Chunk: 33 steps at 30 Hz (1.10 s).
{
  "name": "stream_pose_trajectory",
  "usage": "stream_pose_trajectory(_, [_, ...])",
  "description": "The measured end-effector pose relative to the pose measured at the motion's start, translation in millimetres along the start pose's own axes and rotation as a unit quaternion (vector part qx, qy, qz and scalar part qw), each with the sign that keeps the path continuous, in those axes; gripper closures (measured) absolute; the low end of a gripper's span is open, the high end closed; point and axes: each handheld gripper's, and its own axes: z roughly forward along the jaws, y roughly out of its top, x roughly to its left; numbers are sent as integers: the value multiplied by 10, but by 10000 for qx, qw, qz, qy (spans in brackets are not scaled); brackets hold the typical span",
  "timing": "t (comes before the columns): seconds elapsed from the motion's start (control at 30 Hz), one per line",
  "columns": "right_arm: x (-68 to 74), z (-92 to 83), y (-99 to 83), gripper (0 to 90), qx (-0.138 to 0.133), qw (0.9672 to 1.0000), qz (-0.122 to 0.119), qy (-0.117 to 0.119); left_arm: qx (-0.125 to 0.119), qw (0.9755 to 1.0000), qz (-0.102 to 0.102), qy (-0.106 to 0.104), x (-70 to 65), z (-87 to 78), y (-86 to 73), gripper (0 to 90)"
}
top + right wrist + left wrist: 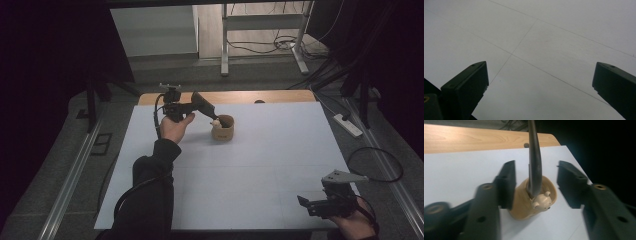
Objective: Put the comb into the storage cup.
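Standing in a small beige ceramic cup with a little animal face [534, 200], the dark curved handle [534, 165] rises between the spread jaws of the left gripper [535, 182], untouched. The right gripper [539, 82] is wide open over the white table [544, 37].

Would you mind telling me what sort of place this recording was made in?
Probably a lab or studio recording bay: a white table ringed by dark curtains, floor rails, and loose cables with a power strip.
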Motion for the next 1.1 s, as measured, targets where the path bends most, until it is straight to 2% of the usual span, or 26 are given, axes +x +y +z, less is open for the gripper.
stream_pose_trajectory(0.07, [-2, -1, 0, 5, -3, 10000, 8, 9, -37, 9998, 126, 162, -4, -7, -10, 389])
stream_pose_trajectory(0.13, [-4, -2, 0, 5, -12, 10000, 25, 20, -47, 9994, 239, 228, -3, -14, -19, 335])
stream_pose_trajectory(0.3, [-13, -9, -2, 2, -41, 10000, 49, 39, -38, 9965, 644, 529, -29, -33, -34, 191])
stream_pose_trajectory(0.47, [-11, -9, -2, 0, -44, 10000, 45, 34, 24, 9942, 907, 572, -73, -78, -32, 85])
stream_pose_trajectory(0.6, [-10, -10, -3, 0, -48, 10000, 38, 45, 69, 9893, 1228, 780, -127, -115, -50, 58])
stream_pose_trajectory(0.7, [-11, -11, -3, 0, -54, 10000, 38, 59, 29, 9846, 1476, 935, -153, -141, -82, 34])
stream_pose_trajectory(0.8, [-10, -14, -3, 0, -59, 10000, 38, 57, -32, 9816, 1628, 994, -167, -172, -110, 19])
stream_pose_trajectory(1.0, [-11, -16, -5, 0, -89, 9999, 57, 46, -130, 9780, 1786, 1069, -192, -239, -145, 3])
stream_pose_trajectory(1.1, [-6, -16, -5, 0, -83, 9999, 45, 34, -169, 9778, 1806, 1052, -204, -277, -163, 0])
